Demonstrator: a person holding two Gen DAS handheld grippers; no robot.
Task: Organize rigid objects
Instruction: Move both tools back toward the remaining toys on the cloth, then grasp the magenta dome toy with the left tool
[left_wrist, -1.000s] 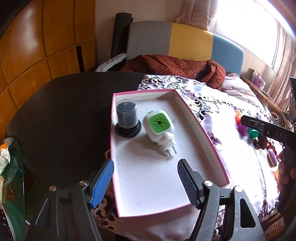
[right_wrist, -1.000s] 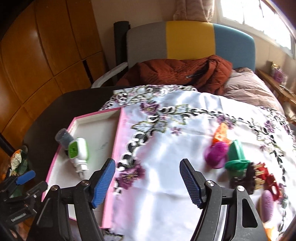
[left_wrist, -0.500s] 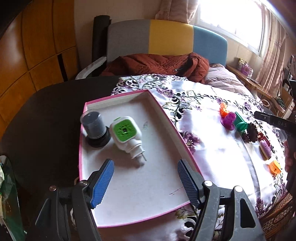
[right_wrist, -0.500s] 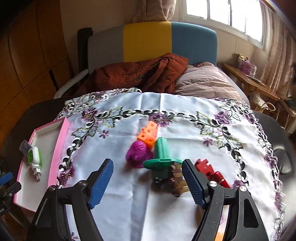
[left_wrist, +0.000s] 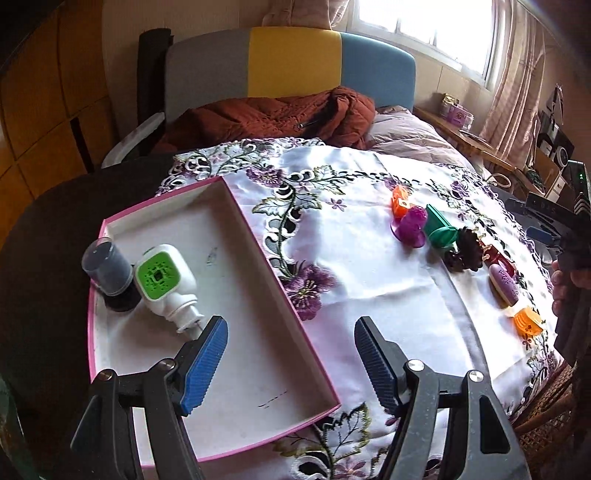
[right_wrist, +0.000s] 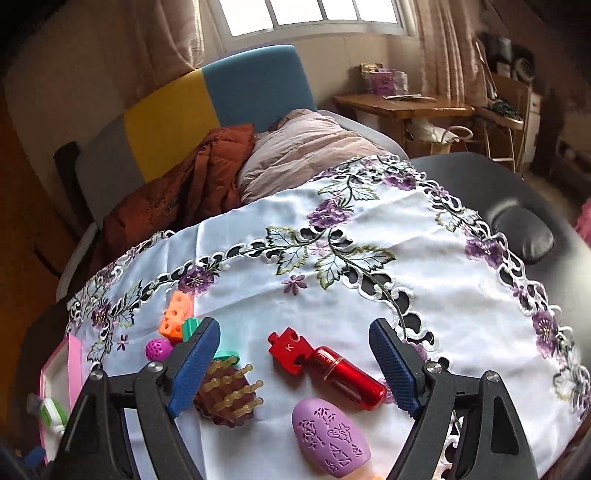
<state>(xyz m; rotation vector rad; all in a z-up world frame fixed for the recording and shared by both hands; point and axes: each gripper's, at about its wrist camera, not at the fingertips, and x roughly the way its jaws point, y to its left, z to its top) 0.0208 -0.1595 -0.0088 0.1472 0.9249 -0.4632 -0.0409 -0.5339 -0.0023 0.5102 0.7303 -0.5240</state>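
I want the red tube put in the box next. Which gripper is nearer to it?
Right. The right gripper hangs just above the red tube, jaws opening and empty. The left gripper is over the pink box edge, far across the cloth.

Glossy red metal tube; embroidered satin cloth; matt cardboard tray.
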